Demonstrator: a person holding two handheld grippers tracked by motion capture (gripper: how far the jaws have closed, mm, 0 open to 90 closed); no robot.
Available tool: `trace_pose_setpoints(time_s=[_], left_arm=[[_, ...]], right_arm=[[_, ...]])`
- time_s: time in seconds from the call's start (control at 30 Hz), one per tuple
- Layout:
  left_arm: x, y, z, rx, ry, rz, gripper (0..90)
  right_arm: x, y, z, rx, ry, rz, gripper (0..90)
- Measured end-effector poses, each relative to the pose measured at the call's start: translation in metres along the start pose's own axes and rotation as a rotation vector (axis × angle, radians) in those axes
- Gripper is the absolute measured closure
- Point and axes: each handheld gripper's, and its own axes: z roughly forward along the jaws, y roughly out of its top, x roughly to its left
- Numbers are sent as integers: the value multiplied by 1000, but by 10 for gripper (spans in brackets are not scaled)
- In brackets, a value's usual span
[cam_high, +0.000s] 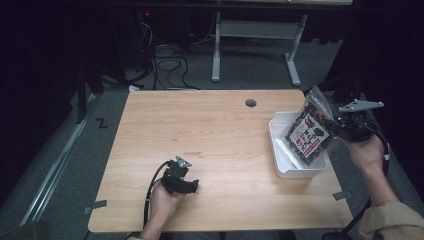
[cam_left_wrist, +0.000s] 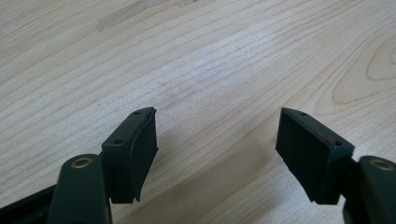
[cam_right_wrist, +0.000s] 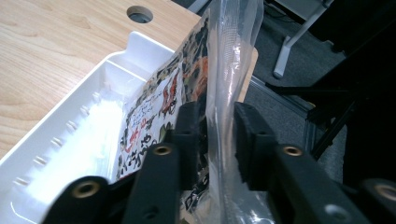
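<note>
High view: the printed clear plastic snack bag (cam_high: 310, 131) stands tilted in the white plastic bin (cam_high: 280, 150), top toward the right tool (cam_high: 336, 125); the left tool (cam_high: 192, 186) rests well apart on the tabletop (cam_high: 215, 125).

Left gripper view: left tool released, empty.

Right gripper view: jaws parted around the bag's clear edge (cam_right_wrist: 223, 93), not pressing it.
</note>
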Motion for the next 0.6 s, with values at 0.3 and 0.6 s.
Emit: trace_pose_setpoints(time_s=[0.3, 0.6], left_arm=[[-2, 0, -1, -5, -2, 8, 297], [-4, 1, -1, -5, -1, 19, 297]], right_arm=[[6, 5, -11, -77, -59, 12, 510], [16, 8, -30, -166, -48, 10, 477]])
